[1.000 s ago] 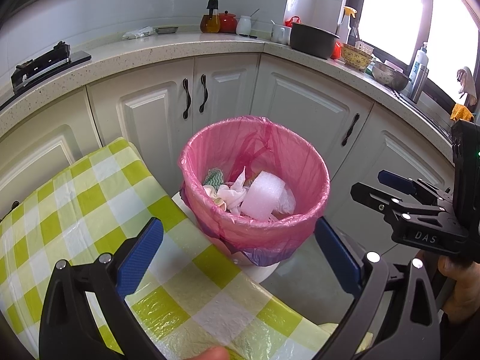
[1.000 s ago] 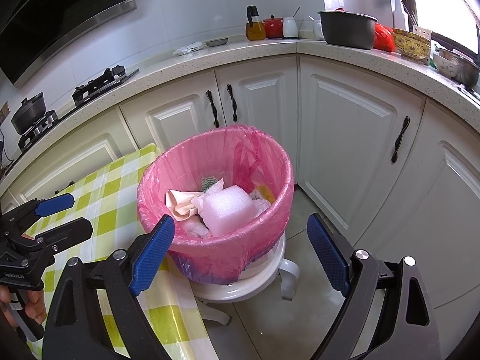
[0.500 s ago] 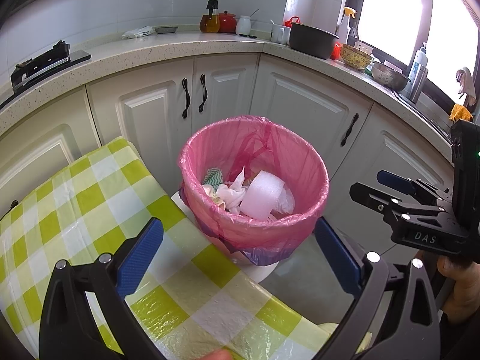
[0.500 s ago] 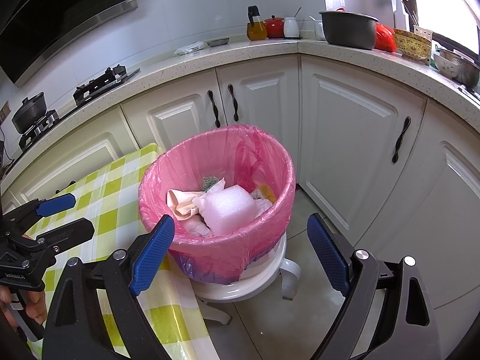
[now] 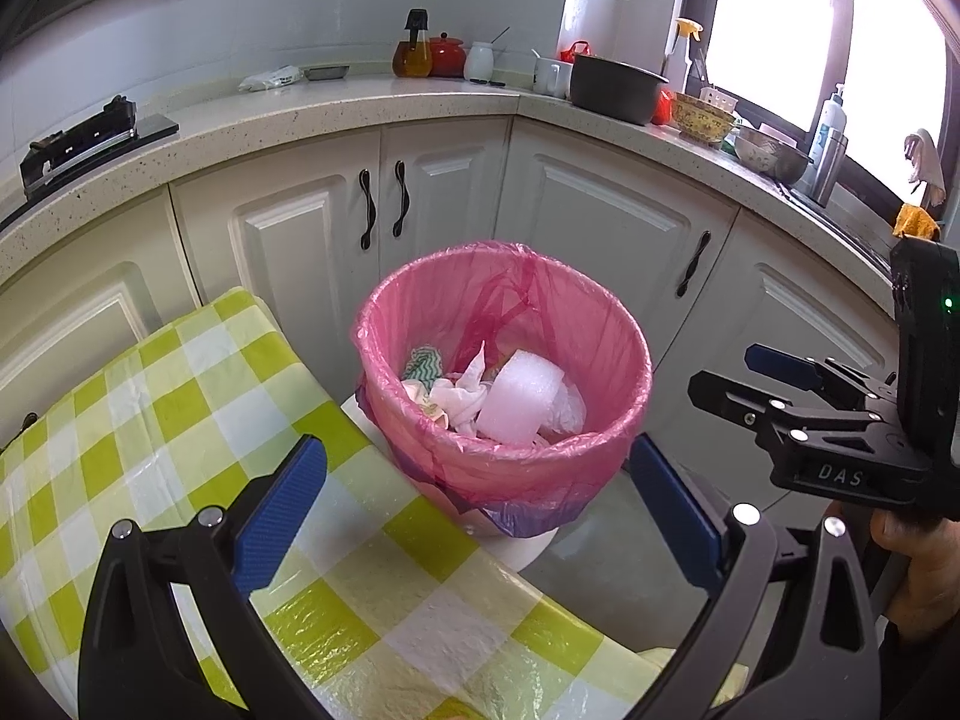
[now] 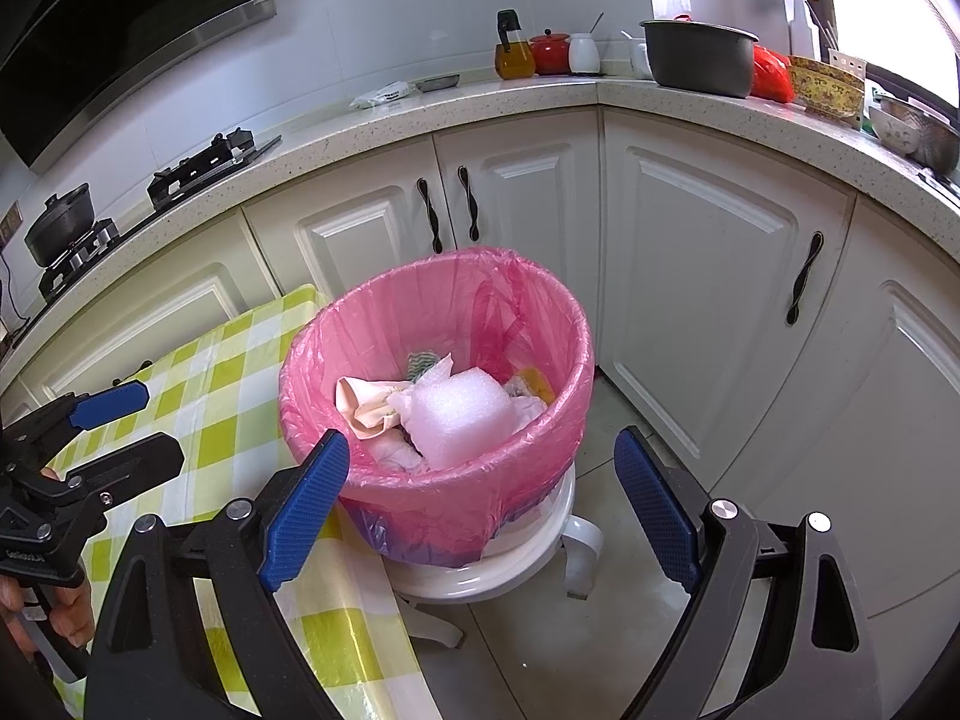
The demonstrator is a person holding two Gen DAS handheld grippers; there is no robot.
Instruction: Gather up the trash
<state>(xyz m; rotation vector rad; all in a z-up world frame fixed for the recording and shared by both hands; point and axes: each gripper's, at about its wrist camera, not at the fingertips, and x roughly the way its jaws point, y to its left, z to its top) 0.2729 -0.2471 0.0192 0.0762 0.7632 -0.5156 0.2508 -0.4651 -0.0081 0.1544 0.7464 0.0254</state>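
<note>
**Bin's loaded, both grippers empty**

On the left there's the table with a green-and-white checked plastic cloth (image 5: 180, 420), and the left gripper (image 5: 480, 498) hangs over its edge, blue-padded jaws spread wide, holding nothing. Just beside the table, the round bin with a pink plastic liner (image 6: 432, 480) sits on a white stool (image 6: 480, 570), with a white foam block (image 6: 456, 420) and crumpled white tissues (image 5: 462, 396) inside. To the right, the right gripper (image 6: 480, 498) is also wide open and touching nothing.
</note>
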